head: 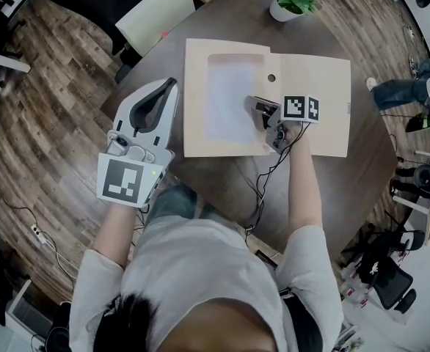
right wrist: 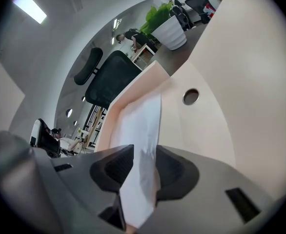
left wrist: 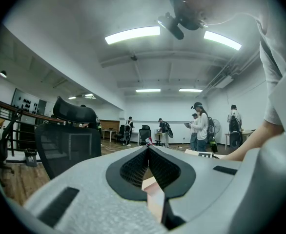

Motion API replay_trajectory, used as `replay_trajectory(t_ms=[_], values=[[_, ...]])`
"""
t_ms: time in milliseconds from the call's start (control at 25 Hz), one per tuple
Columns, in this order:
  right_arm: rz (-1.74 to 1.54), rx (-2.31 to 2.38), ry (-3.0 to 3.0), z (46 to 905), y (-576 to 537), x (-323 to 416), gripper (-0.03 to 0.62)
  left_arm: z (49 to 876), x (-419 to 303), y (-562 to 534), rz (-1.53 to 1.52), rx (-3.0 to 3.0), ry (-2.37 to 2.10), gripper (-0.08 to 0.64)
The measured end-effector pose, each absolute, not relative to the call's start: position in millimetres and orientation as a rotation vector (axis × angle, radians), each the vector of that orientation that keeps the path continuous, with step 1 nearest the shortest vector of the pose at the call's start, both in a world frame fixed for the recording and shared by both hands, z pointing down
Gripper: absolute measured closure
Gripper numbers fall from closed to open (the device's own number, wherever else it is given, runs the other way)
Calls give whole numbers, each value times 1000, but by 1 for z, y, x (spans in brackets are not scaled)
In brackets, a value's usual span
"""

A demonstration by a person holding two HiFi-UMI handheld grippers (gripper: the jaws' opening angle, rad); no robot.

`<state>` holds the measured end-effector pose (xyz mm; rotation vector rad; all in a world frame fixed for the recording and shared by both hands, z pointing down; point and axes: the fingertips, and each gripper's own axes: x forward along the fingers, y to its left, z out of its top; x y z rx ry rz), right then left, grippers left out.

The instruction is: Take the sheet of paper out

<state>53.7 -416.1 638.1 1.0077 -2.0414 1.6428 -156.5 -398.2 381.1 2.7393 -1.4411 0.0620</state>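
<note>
**Light, floppy sheet: take it by its 3 o'clock edge**

The sheet of paper (head: 226, 97) lies in the recess of the open folder (head: 314, 101) on the table (head: 222, 174). Your right gripper (head: 259, 112) straddles its lifted 3 o'clock edge, jaws apart, pads not yet pinching. Expect it to weigh almost nothing, bend easily, slip and crease, so close well in from the edge and draw it out flat. Your left gripper (head: 169, 86) waits at the folder's 9 o'clock, jaws together and empty.
</note>
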Motion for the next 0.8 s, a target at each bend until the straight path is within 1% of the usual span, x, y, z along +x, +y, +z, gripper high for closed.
replay_trajectory(t_ms=[200,560,640,760,800], values=[[1673,840,-2062,637,-407,25,462,381,-154,-400,35,2758,-1424,551],[1652,675,-2092,635,-405,-19,463,382,-163,-400,27,2747,-1444,551],[1644,679,-2098,636,-408,-27,485,383,-167,-400,31,2744,-1451,551],[1613,716,-2071,640,-411,-29,565,382,-172,-399,38,2742,-1462,551],[1616,730,-2058,640,-411,-27,568,382,-173,-399,35,2736,-1466,551]])
